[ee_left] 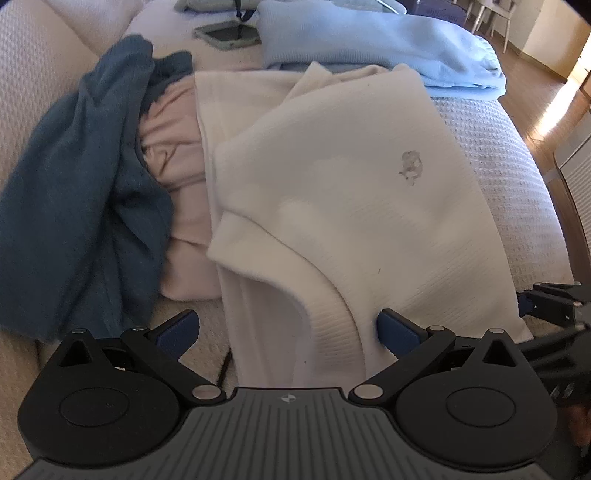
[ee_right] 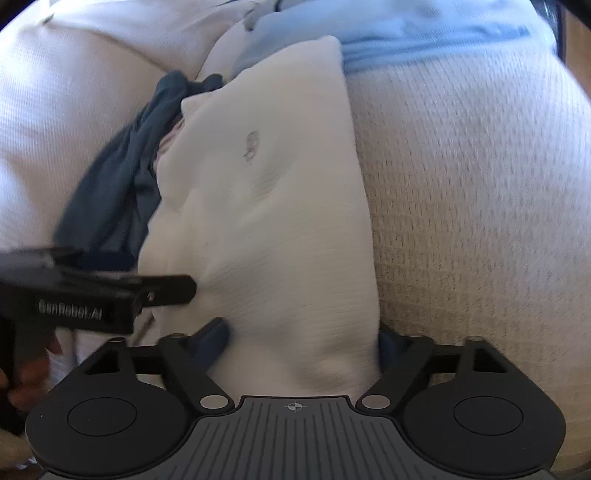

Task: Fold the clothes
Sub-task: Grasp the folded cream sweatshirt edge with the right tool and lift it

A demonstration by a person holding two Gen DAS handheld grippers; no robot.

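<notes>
A cream knit sweater (ee_left: pixel 332 192) with a small emblem lies on the bed, one part folded over itself. My left gripper (ee_left: pixel 289 328) is open wide over the sweater's near hem, and the ribbed edge runs between its blue pads without being pinched. My right gripper (ee_right: pixel 303 343) is low at the sweater's (ee_right: pixel 266 221) near right corner. Its jaws stand apart with the cloth bulging between the blue pads, which are not clamped on it. A finger (ee_right: pixel 173 290) of the left gripper crosses the left of the right wrist view.
A dark blue garment (ee_left: pixel 77 192) and a pink one (ee_left: pixel 173 155) lie left of the sweater. A light blue garment (ee_left: pixel 369 40) and a cased tablet (ee_left: pixel 229 35) lie behind it. The waffle-weave bed cover (ee_right: pixel 480 203) stretches right, with wooden floor (ee_left: pixel 546 96) beyond the bed edge.
</notes>
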